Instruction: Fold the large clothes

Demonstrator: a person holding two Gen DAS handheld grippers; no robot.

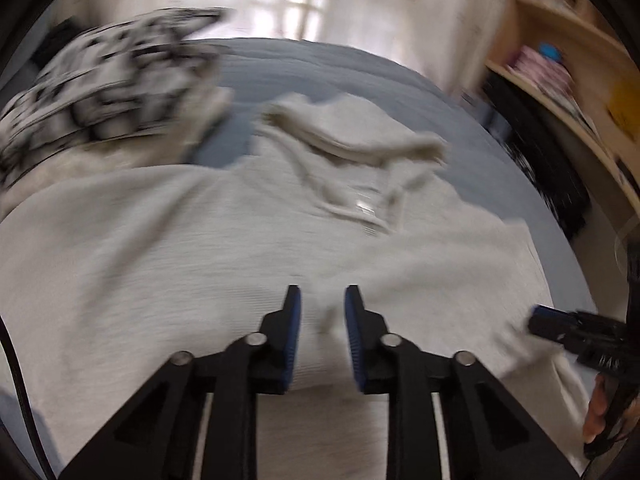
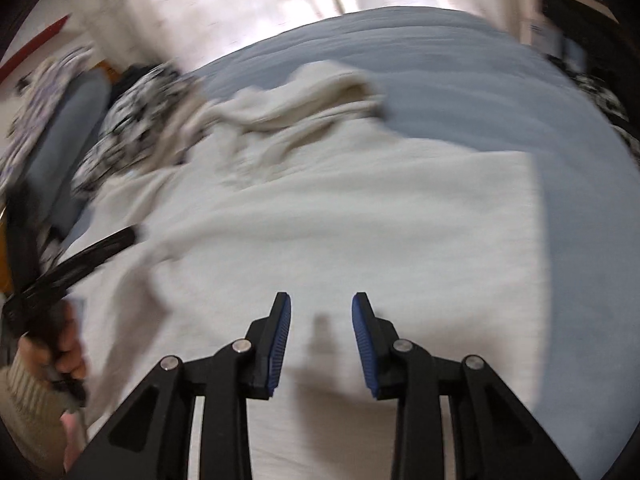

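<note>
Now: large pale grey garment (image 1: 200,240) spread flat across blue-grey bedcover (image 1: 320,64), collar end far, hem near. Left gripper (image 1: 322,312) above near middle of garment, blue pads apart, a fold of cloth showing in gap, pads not pressing it. Right gripper (image 2: 321,316) over garment's near right part, jaws apart, nothing between, its shadow on cloth. Black-and-white patterned cloth (image 1: 104,80) heaped far left, beside garment. Wooden shelf (image 1: 568,80) right of bed. Both views motion-blurred.
</note>
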